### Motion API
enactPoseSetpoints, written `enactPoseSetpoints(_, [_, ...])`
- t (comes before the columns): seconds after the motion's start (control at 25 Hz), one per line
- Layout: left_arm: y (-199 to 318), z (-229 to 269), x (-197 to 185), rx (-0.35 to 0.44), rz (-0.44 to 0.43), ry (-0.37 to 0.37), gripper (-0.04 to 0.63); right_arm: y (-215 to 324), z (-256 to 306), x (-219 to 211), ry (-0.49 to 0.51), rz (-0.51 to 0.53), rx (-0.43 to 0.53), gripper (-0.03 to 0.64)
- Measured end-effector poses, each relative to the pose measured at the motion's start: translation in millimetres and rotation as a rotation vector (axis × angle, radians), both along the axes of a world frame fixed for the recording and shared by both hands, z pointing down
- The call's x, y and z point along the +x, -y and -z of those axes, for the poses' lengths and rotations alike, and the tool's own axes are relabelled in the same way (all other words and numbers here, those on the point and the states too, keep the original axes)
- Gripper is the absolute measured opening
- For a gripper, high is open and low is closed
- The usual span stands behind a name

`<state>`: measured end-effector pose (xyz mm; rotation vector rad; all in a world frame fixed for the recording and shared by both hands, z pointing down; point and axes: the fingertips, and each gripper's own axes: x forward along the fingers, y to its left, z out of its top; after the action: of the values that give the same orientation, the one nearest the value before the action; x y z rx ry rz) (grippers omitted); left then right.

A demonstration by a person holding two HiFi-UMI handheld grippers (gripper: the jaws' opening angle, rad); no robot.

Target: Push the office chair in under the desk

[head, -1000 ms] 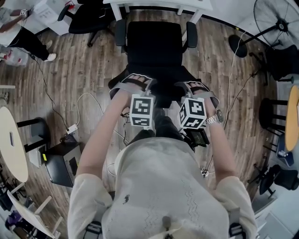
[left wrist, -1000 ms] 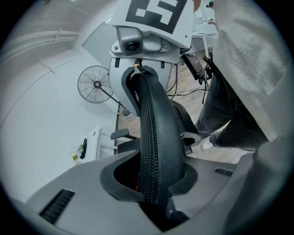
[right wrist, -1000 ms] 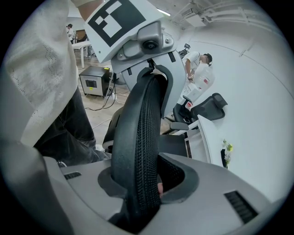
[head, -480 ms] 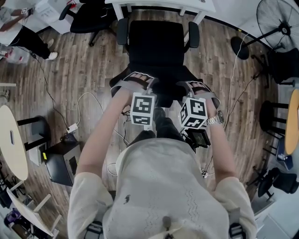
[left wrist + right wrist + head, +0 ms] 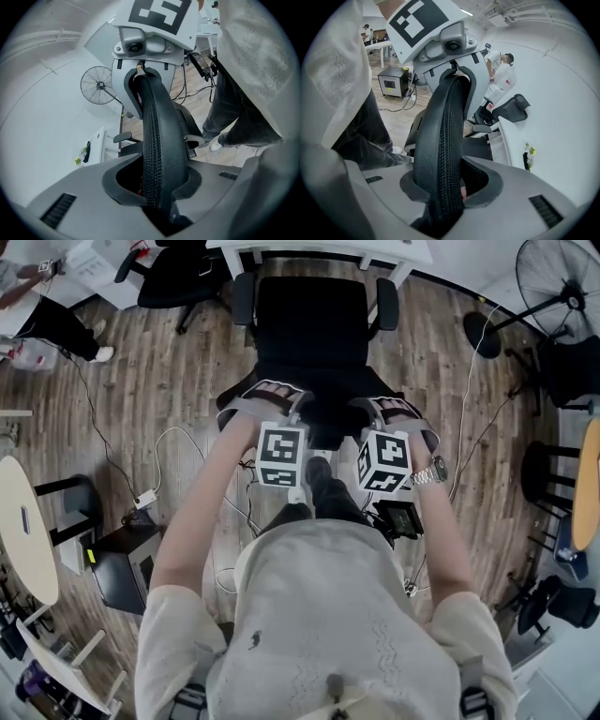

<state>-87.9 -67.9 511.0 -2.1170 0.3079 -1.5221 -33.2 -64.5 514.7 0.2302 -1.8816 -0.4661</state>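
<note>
Both the left gripper [image 5: 270, 401] and the right gripper [image 5: 392, 413] stay clamped on the backrest [image 5: 159, 150] rim, and the chair [image 5: 314, 334] has rolled slightly nearer the desk [image 5: 319, 247] than a second ago. Its seat mostly remains outside, so the push isn't finished.

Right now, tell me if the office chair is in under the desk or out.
Out: the office chair shows its whole seat in front of the desk.
</note>
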Motion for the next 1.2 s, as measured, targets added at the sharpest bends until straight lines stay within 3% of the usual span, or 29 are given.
enactPoseSetpoints(1.2, [116.7, -3.6, 3.2, 0.009, 0.012, -0.003, 0.115, 117.1, -4.8, 3.3, -0.007, 0.015, 0.001, 0.135])
